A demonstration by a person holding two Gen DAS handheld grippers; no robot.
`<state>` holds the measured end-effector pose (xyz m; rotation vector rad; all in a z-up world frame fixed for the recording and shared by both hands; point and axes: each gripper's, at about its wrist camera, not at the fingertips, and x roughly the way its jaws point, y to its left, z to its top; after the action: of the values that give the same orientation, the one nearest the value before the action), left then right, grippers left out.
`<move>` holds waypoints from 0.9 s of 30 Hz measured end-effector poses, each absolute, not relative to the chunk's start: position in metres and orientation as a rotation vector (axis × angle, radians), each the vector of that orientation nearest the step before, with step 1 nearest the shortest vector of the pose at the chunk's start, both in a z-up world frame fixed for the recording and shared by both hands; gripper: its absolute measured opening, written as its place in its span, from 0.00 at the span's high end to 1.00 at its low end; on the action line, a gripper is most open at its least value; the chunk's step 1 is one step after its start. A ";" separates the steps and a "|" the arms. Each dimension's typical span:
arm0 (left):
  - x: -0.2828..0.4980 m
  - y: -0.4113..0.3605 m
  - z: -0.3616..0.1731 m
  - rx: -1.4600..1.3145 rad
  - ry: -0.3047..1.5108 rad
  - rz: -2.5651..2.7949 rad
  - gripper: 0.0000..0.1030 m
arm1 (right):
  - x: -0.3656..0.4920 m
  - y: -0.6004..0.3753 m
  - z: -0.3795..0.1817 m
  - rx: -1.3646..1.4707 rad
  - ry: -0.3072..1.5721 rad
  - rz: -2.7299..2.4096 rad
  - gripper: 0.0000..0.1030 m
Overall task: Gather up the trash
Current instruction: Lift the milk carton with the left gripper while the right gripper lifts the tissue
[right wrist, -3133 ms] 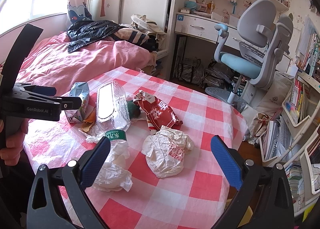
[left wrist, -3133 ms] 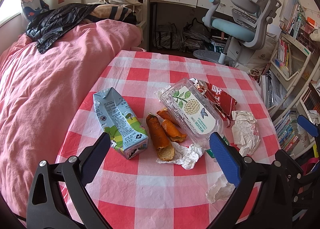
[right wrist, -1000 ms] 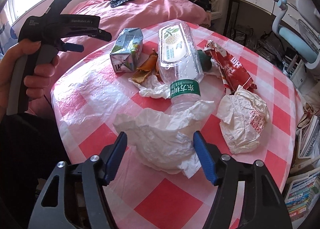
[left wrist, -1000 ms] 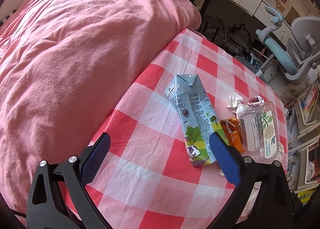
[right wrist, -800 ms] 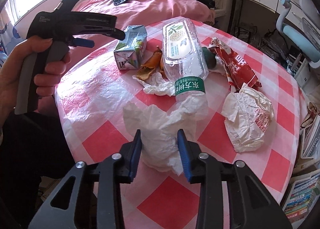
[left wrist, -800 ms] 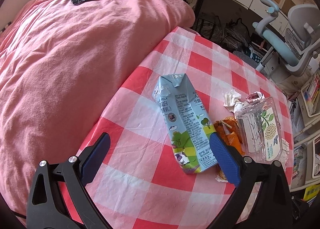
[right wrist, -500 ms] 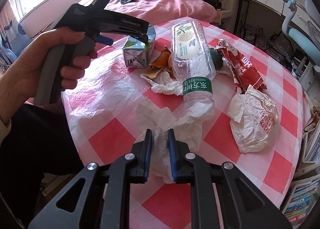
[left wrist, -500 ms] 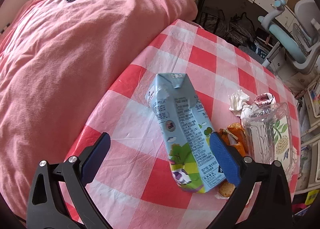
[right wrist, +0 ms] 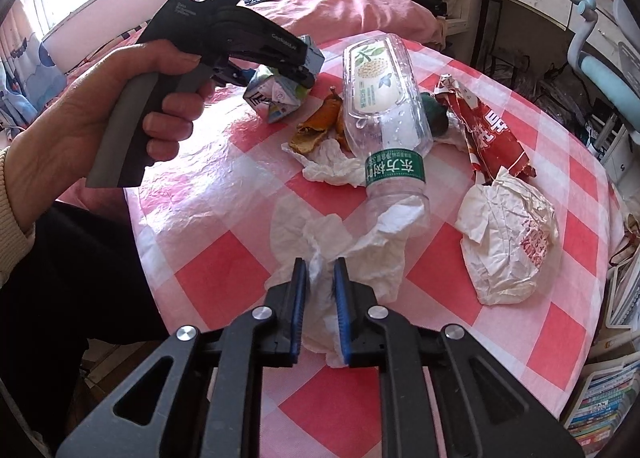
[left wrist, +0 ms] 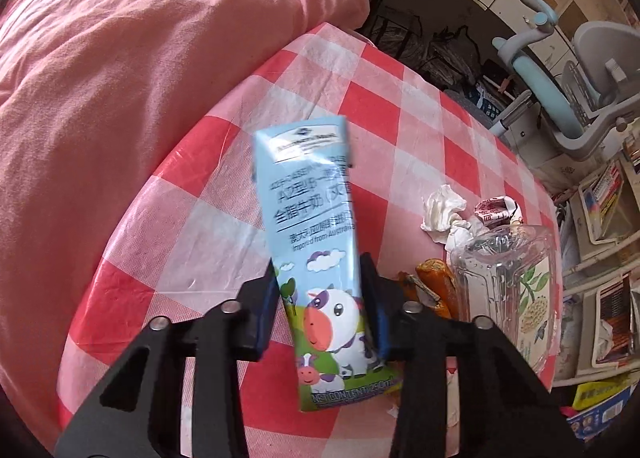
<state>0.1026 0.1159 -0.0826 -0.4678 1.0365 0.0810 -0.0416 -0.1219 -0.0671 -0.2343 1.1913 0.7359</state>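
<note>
A light-blue milk carton [left wrist: 308, 194] with a cartoon cow stands between the pads of my left gripper [left wrist: 320, 270]. Its jaws are closing and the pads press on the carton's sides. In the right wrist view a hand holds that left gripper [right wrist: 296, 70] over the carton [right wrist: 272, 98] at the table's far left. My right gripper [right wrist: 320, 264] is shut on a crumpled white tissue [right wrist: 296, 230] lying on the red-and-white checked tablecloth [right wrist: 224, 282].
Around the tissue lie a clear plastic bottle [right wrist: 384, 118], orange peel [right wrist: 316, 126], a red snack wrapper [right wrist: 488, 134] and a crumpled white paper wrapper [right wrist: 508, 242]. A pink bed [left wrist: 100, 78] borders the table on the left. An office chair [left wrist: 580, 78] stands behind.
My left gripper came in over the milk carton and its wide-open jaws closed onto it; the carton now shows its cow side. The right jaws closed fully on the tissue.
</note>
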 end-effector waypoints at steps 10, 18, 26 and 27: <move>0.070 0.130 -0.050 -0.510 0.924 0.063 0.72 | -0.036 -0.146 -0.052 -0.124 1.155 0.709 0.87; 0.036 0.110 -0.021 -0.439 0.837 0.012 0.71 | -0.036 -0.174 -0.044 -0.024 1.152 0.669 0.76; 0.023 0.090 -0.021 -0.411 0.850 -0.005 0.71 | -0.045 -0.151 -0.069 -0.151 1.188 0.637 0.35; 0.020 0.087 -0.023 -0.401 0.851 -0.008 0.71 | -0.046 -0.149 -0.073 -0.164 1.199 0.644 0.48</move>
<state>0.0199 0.0868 -0.0230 -0.4014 0.8508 -0.0077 -0.0456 -0.1485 -0.0726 -0.1639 1.1995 0.6441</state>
